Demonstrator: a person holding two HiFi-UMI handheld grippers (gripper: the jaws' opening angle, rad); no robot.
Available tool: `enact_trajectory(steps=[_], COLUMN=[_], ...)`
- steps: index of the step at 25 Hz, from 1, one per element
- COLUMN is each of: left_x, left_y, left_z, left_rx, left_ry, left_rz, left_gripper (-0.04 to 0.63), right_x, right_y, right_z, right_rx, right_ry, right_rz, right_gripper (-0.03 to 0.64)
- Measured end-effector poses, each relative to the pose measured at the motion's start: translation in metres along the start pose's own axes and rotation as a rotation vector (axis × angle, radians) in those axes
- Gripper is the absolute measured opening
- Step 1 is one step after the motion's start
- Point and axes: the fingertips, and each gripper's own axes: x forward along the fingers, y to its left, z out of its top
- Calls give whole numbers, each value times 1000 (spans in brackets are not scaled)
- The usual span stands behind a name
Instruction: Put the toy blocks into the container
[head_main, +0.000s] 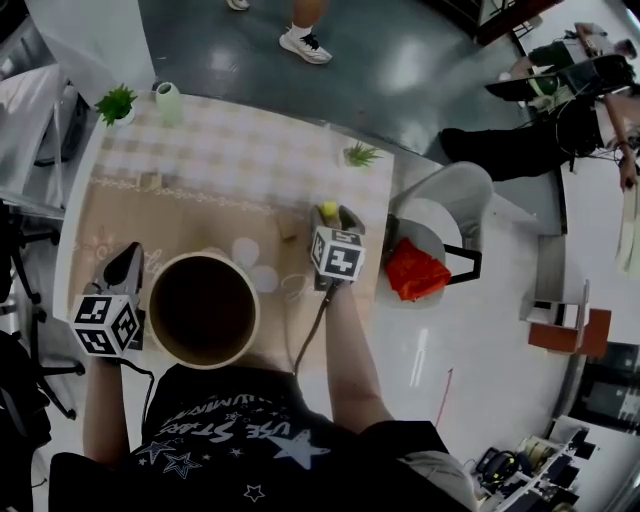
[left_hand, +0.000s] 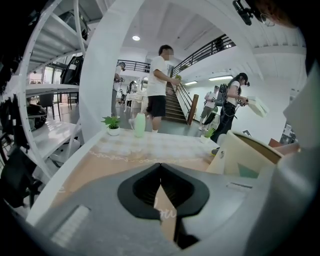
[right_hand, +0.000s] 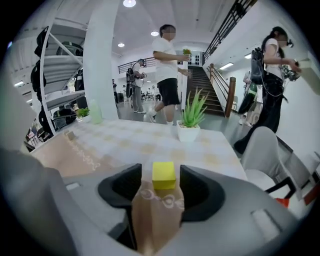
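Observation:
A small yellow block (head_main: 327, 210) (right_hand: 163, 176) rests on the brown table runner right of the middle. My right gripper (head_main: 330, 216) (right_hand: 161, 170) is open around it, with a gap showing on each side of the block. The container (head_main: 254, 300), a round tan tub with a dark inside, stands at the table's near edge; its wall (left_hand: 250, 156) fills the right of the left gripper view. My left gripper (head_main: 128, 258) (left_hand: 160, 166) is shut with nothing in it, just left of the tub. A small tan block (head_main: 289, 226) lies left of the right gripper.
At the table's far edge stand two little potted plants (head_main: 117, 103) (head_main: 360, 155) and a pale green bottle (head_main: 168, 102). A white chair (head_main: 455, 210) with a red cloth (head_main: 415, 270) is right of the table. People walk behind it.

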Motion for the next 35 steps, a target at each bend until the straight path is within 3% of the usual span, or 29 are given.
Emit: enact_trajectory(steps=[3, 8, 16, 27, 35], left_x=[-3, -10, -24, -64, -93], left_y=[1, 1, -5, -9, -16], left_z=[-2, -1, 7, 10, 3], left_rx=[-5, -9, 1, 43, 66], left_ry=[2, -7, -57, -123, -145], left_rz=[9, 14, -24, -110, -177], left_gripper=[9, 9, 9, 9, 9], right_x=[2, -5, -59, -162, -221], right_y=[-2, -3, 17, 93, 141], right_z=[-3, 0, 22, 60, 63], right_rx=[-6, -5, 50, 25, 6], right_ry=[22, 25, -58, -231, -312], right_rz=[-17, -20, 29, 134, 165], right_gripper=[149, 149, 148, 148, 148])
